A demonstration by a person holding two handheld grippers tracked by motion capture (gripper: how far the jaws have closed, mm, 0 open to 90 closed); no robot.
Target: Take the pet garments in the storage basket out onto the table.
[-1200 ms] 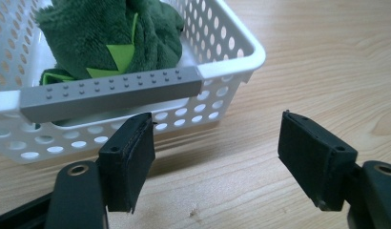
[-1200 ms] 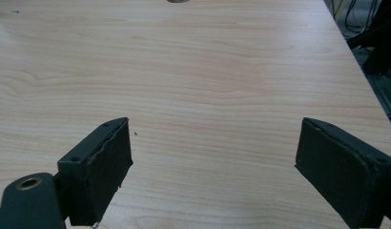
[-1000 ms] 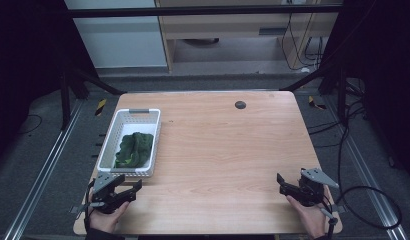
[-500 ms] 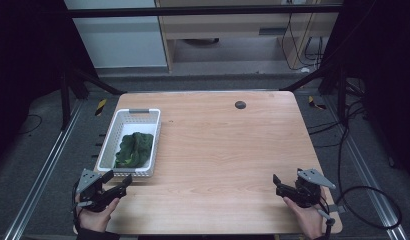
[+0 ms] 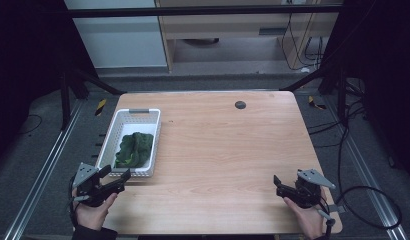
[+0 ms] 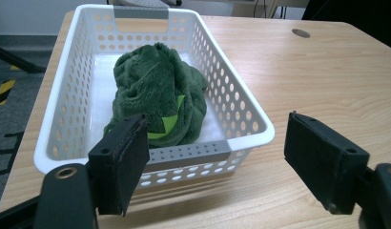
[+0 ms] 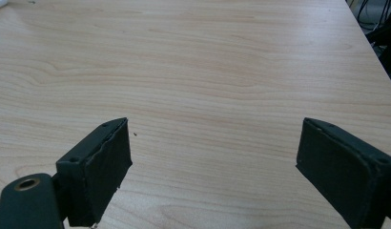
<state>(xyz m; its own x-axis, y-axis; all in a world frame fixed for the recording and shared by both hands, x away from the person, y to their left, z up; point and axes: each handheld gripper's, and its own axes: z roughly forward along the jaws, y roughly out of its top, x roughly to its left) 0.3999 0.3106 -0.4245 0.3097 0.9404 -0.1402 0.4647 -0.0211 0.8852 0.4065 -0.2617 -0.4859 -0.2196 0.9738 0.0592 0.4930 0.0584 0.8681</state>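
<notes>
Looking down from the high view, you hold the left gripper (image 5: 115, 181) just beside the near end of the white basket (image 5: 116, 131), where the green cloth (image 5: 134, 149) lies, and the right gripper (image 5: 279, 185) well apart from the basket, wide open and empty. The left gripper view adds a bright green patch; its jaws, just opening, stand wide and empty, so come over the rim and pinch the cloth's top fold. The right gripper view offers bare table (image 7: 222, 62).

Lab; framed rig (image 5: 203, 10), floor cables (image 5: 363, 192)
</notes>
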